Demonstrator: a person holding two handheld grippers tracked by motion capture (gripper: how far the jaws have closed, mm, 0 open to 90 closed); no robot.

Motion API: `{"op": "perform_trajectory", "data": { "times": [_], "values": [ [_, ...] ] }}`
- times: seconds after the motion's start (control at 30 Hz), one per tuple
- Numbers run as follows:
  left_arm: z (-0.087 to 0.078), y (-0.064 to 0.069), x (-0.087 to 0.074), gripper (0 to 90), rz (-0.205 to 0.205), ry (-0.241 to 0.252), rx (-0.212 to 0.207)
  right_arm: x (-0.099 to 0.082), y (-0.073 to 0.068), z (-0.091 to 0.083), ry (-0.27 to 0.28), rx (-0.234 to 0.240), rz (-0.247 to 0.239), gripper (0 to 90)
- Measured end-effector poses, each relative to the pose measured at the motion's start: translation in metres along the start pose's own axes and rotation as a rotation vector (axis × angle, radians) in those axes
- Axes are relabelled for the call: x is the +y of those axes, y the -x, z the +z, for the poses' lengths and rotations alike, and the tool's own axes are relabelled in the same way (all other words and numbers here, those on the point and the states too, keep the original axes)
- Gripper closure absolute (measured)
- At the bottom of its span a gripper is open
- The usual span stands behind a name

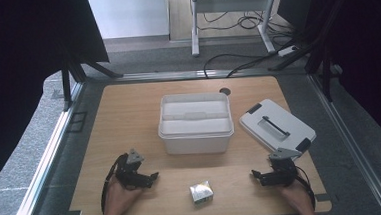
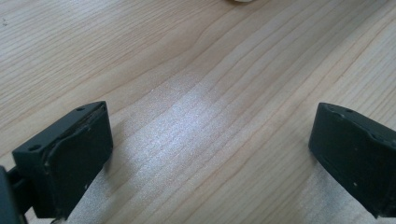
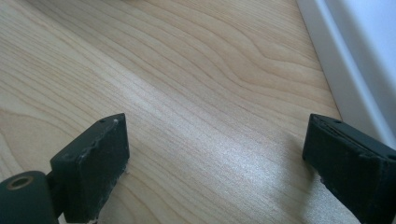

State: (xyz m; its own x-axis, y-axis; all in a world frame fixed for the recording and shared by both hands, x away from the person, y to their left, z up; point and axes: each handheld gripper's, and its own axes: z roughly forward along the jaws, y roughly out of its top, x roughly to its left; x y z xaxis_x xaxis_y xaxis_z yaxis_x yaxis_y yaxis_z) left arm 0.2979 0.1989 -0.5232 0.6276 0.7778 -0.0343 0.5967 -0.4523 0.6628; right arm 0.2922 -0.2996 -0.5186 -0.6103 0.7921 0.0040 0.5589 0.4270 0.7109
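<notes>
Currently pre-grasp: left hand-held gripper (image 1: 150, 178) and right hand-held gripper (image 1: 257, 176) both wide open, empty, flanking the small crinkled silver-green packet (image 1: 201, 192) lying in front of the open white plastic bin (image 1: 195, 122). Next: I close in, grip packet.

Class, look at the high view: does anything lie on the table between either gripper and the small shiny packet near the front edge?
Nothing visible. The packet lies between the left gripper and right gripper, with bare wooden table on both sides.

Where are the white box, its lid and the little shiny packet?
white box (image 1: 196, 136), high view, front wall.
lid (image 1: 272, 132), high view, flat top beside the handle.
shiny packet (image 1: 201, 192), high view, middle of its top.
</notes>
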Motion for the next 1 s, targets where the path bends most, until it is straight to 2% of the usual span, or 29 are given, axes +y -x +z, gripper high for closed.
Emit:
{"op": "perform_trajectory", "data": {
  "times": [0.4, 0.7, 0.83, 1.0],
  "values": [
    [0.0, 0.0, 0.0, 0.0, 0.0, 0.0, 0.0, 0.0, 0.0, 0.0, -0.001, 0.003, -0.002, 6.5],
    [0.0, 0.0, 0.0, 0.0, 0.001, 0.0, -0.001, 0.0, -0.001, -0.003, -0.007, 0.025, -0.017, 8.4],
    [0.0, 0.0, 0.0, 0.0, 0.001, 0.0, -0.001, 0.001, -0.005, -0.009, 0.004, 0.047, -0.038, 8.4],
    [0.0, 0.0, 0.0, 0.0, 0.001, 0.0, -0.001, 0.004, -0.018, -0.023, 0.031, 0.105, -0.064, 9.0]
  ]
}}
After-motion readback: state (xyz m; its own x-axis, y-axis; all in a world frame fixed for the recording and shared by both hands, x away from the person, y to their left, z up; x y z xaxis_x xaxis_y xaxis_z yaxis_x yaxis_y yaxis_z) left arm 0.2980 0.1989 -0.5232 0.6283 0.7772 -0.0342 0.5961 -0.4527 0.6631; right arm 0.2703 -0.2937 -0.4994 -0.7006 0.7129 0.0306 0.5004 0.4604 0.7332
